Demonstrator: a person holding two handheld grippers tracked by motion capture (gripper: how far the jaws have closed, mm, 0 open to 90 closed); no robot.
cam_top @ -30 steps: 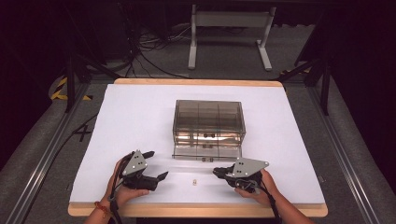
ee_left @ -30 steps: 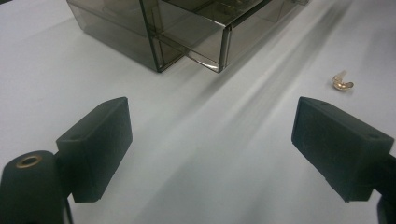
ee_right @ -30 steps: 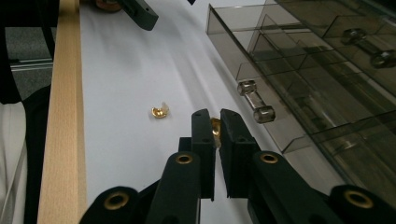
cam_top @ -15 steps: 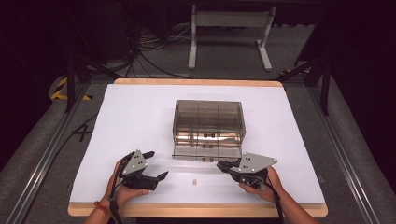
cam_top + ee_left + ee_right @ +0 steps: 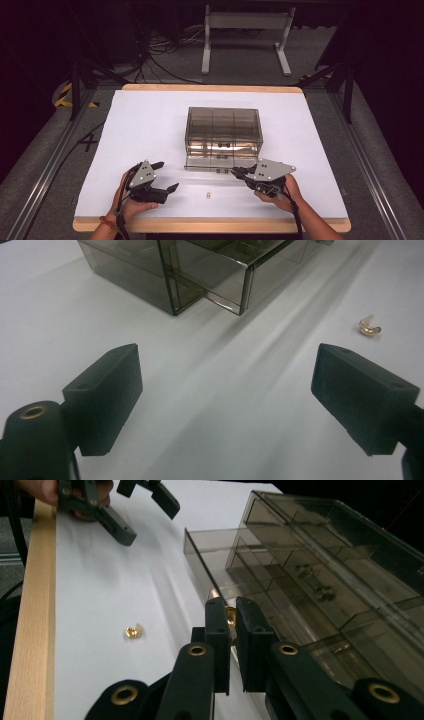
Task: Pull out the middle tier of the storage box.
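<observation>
Pinching a small brass fitting (image 5: pixel 230 617) between its matte black jaws, the right gripper (image 5: pixel 231 630) hangs at the front edge of the pulled-out drawer (image 5: pixel 212 163) of a smoky, see-through plastic organizer box (image 5: pixel 223 131). The jaws stand nearly together, with the shiny metal piece caught near their tips. The box is rectangular, with thin partition walls that split it into compartments, and small dark parts lie inside some of them. A second brass fitting (image 5: pixel 208 195), rounded and glossy, lies loose on the smooth white table cover (image 5: pixel 145 125), between the two grippers and apart from the drawer. The left gripper (image 5: pixel 161 176) rests near the table's pale wooden front edge (image 5: pixel 30 620), its blocky rubber-like jaws spread wide with nothing between them. A grey three-cornered plate tops each tool.
</observation>
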